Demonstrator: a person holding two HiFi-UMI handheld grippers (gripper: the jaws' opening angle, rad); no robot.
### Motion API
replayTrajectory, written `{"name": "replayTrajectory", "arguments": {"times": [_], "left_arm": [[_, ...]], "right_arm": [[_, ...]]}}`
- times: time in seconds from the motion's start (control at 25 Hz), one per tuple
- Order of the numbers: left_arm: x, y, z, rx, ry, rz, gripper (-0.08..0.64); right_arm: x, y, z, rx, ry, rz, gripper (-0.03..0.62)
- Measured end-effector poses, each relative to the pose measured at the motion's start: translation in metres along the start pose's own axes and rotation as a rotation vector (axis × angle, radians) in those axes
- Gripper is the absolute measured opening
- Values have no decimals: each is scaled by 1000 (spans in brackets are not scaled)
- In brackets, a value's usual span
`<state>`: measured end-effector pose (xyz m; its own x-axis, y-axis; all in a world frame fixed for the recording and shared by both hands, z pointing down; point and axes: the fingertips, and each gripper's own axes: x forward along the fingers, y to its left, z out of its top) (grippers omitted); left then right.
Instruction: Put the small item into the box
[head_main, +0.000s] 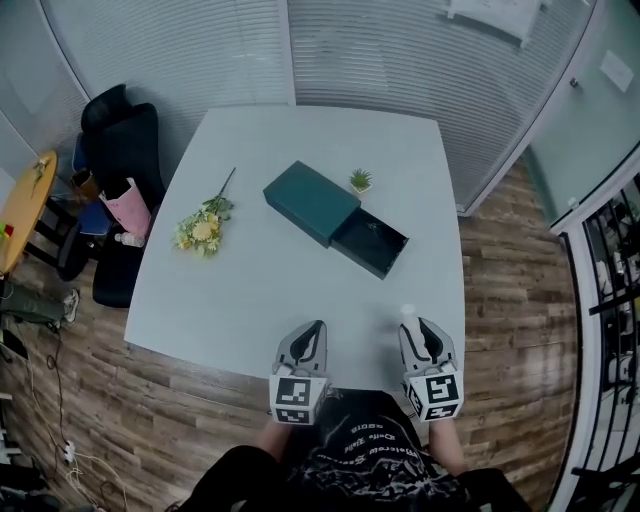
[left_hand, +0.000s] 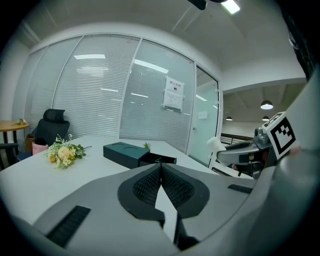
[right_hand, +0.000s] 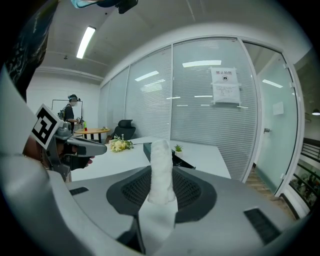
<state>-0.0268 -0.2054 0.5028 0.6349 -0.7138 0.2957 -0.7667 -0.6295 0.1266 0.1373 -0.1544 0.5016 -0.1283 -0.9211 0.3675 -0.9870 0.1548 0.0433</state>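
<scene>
The small white cloth-like roll (right_hand: 161, 167) stands upright, pinched low between the half-closed jaws of the right gripper (head_main: 424, 338), lower right of the head view; it looks light, soft and crushable, so a gentle hold suits; the dark green drawer box (head_main: 312, 202) lies mid-frame, its drawer open; the left gripper (head_main: 306, 345), lower centre, is closed and empty; both point slightly downward.

**Pale table with three things on it**

A pale grey table (head_main: 250, 300) with rounded corners stands on a wooden floor (head_main: 500, 290). A dark green box (head_main: 310, 202) lies near the table's middle, set at an angle to the edges. Its drawer (head_main: 370, 243) is pulled out toward the near right and also rests on the tabletop. A small potted plant (head_main: 360, 181) stands just beside the box on its far side. A bouquet (head_main: 203, 228) of yellow flowers lies well apart to the left, stems pointing away.
</scene>
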Motion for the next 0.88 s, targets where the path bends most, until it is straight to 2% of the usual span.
{"name": "replayTrajectory", "arguments": {"times": [0.24, 0.48, 0.72, 0.88], "left_arm": [[5, 6, 4, -21, -1, 46, 17], [14, 18, 3, -28, 10, 89, 17], [29, 25, 7, -29, 20, 114, 17], [39, 28, 14, -20, 20, 114, 17]], "right_arm": [[22, -27, 39, -56, -16, 32, 135], [52, -55, 92, -156, -54, 66, 135], [91, -74, 135, -229, -48, 128, 135], [122, -78, 152, -244, -64, 192, 135]]}}
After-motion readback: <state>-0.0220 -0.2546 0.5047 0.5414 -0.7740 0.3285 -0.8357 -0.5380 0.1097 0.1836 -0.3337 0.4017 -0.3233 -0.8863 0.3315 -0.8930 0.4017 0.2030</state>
